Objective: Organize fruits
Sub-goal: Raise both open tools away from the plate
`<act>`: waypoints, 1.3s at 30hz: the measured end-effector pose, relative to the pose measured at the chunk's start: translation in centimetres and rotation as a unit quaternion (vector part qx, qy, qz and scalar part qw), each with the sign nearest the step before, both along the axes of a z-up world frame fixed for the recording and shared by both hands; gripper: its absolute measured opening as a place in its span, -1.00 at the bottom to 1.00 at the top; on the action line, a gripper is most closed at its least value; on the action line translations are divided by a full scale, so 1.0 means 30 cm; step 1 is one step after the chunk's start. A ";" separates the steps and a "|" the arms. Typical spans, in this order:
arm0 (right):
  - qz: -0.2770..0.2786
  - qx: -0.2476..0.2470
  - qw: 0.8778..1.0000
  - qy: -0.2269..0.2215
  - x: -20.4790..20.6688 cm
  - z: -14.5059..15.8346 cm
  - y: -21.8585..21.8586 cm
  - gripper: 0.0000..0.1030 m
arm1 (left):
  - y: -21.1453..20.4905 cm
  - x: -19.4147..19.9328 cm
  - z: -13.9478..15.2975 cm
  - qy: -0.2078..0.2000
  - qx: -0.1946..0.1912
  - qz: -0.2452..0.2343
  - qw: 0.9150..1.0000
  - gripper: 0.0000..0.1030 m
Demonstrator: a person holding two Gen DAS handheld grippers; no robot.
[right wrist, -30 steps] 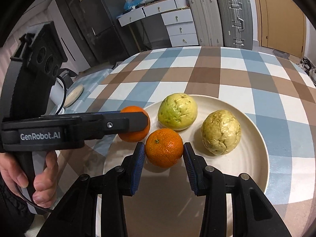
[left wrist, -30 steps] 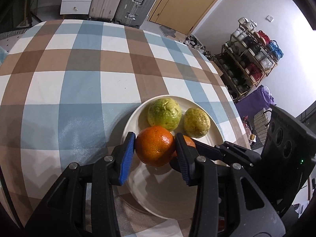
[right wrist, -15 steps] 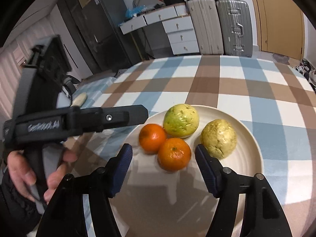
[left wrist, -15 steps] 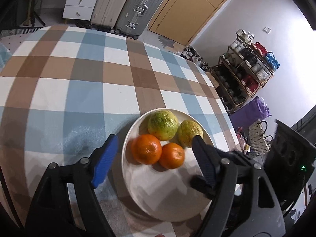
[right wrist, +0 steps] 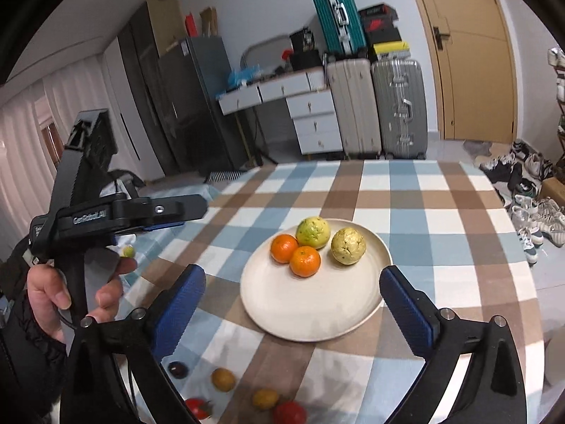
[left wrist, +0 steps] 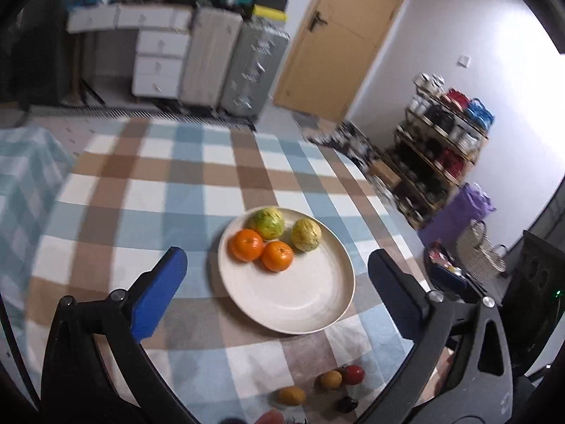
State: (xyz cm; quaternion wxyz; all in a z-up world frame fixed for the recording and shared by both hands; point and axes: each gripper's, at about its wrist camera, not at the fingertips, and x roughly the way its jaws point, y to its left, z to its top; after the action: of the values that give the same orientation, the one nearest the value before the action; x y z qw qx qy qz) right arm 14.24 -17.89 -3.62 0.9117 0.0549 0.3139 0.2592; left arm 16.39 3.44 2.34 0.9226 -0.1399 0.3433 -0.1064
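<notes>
Both tongs opening, empty — left tongs (left wrist: 277,284), right tongs (right wrist: 293,302); small fruits (right wrist: 223,380) partly cut off.

"GenRobot.AI" stands in white on the black left gripper (right wrist: 160,224) body.

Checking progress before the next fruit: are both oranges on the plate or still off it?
On it. Both oranges rest touching each other on the plate, beside two yellow-green fruits.

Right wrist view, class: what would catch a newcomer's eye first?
Two oranges and two yellow-green fruits cluster at the far side of a cream plate on the checked tablecloth. Small fruits lie loose at its near edge.
</notes>
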 end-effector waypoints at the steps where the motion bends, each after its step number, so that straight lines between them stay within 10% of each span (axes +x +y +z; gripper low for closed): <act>1: -0.003 0.003 1.000 -0.006 -0.027 0.013 -0.010 0.97 | -0.005 -0.038 0.016 -0.009 0.010 0.007 1.000 0.98; 15: -0.002 0.021 1.000 -0.006 -0.226 0.055 -0.063 0.98 | -0.088 -0.462 -0.096 -0.020 0.081 0.043 0.996 0.98; 39: 0.038 -0.060 0.993 0.096 -0.348 -0.173 0.016 0.99 | -0.048 -0.472 -0.217 0.047 0.064 0.064 0.995 0.98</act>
State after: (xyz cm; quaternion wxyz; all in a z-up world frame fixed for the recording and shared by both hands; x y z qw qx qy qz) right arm 3.80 -17.42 -8.80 0.8687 0.0130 0.4165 0.2677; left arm 2.23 1.99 -4.16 0.9176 -0.1070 0.3824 -0.0180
